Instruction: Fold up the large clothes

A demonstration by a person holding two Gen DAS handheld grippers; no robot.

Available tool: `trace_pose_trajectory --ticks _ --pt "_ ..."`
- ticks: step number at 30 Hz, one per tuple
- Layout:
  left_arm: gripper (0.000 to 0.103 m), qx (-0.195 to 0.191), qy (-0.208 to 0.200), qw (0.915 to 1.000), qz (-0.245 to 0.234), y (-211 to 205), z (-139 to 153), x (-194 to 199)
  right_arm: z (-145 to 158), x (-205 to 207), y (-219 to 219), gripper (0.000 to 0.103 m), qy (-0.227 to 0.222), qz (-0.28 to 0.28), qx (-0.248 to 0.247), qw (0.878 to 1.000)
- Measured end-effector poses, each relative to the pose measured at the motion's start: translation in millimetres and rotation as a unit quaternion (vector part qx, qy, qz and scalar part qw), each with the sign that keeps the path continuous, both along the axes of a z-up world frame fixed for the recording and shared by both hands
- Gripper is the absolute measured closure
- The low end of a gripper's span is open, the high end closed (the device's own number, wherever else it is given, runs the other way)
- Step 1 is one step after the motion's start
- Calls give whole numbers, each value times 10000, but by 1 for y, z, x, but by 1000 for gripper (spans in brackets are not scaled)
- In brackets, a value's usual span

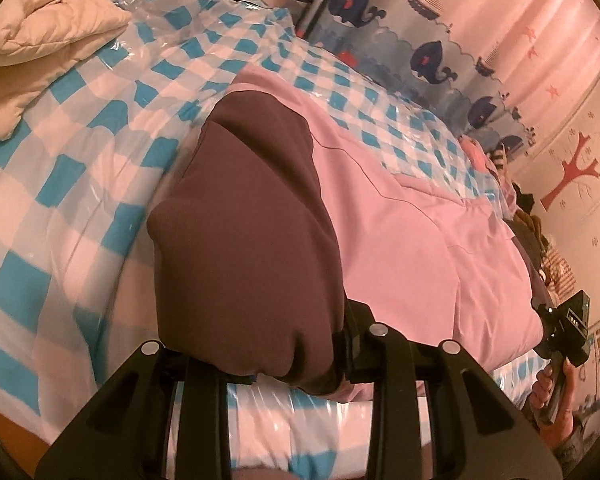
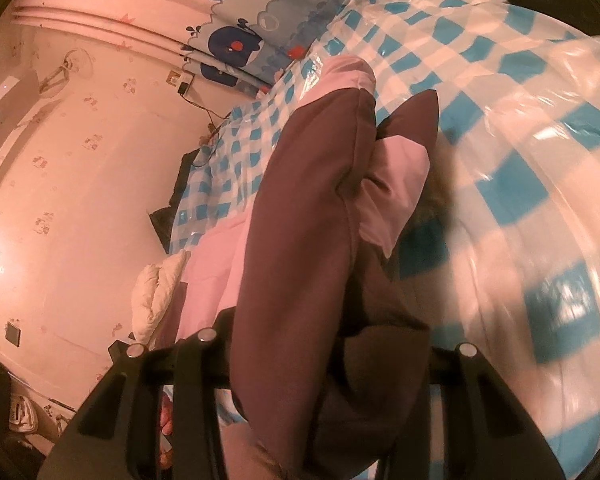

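Note:
A large garment, pink (image 1: 399, 232) with dark brown panels (image 1: 244, 240), lies across a bed covered in blue-and-white checked sheeting (image 1: 80, 128). In the left wrist view my left gripper (image 1: 300, 368) is shut on a bunched brown end of the garment, lifted off the bed, and the cloth hides its fingertips. In the right wrist view my right gripper (image 2: 327, 344) is shut on another brown fold (image 2: 300, 240), which hangs over its jaws. A pink part (image 2: 395, 184) and a brown corner (image 2: 419, 120) trail beyond it.
A cream quilted blanket (image 1: 40, 40) is piled at the bed's far left corner. Whale-print curtains (image 1: 427, 52) and a wall with a red tree sticker (image 1: 575, 172) run behind the bed. A hand (image 1: 551, 392) holds the other device at the right edge.

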State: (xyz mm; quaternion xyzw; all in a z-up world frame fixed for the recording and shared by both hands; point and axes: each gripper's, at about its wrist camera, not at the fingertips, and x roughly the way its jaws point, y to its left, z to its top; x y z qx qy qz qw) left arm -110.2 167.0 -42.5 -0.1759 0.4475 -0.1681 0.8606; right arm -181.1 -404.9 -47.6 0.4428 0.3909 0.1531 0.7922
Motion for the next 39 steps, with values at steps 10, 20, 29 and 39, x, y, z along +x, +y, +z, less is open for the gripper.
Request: trace_pose_trajectory --ticks 10,20,29,39 --pt "76 380 -78 9990 -224 -12 12 -72 -10 -74 -12 62 43 -91 201 9997" --pt "74 911 -67 9953 -310 -21 -11 -117 -55 -111 -24 48 571 -105 503 9970" --pt "60 573 143 9980 -214 -8 -33 -116 -48 -122 -36 32 1010 -440 330 9934" --pt "45 210 287 9992 -180 1 -53 -115 42 -130 -37 28 473 -1494 -1783 9714"
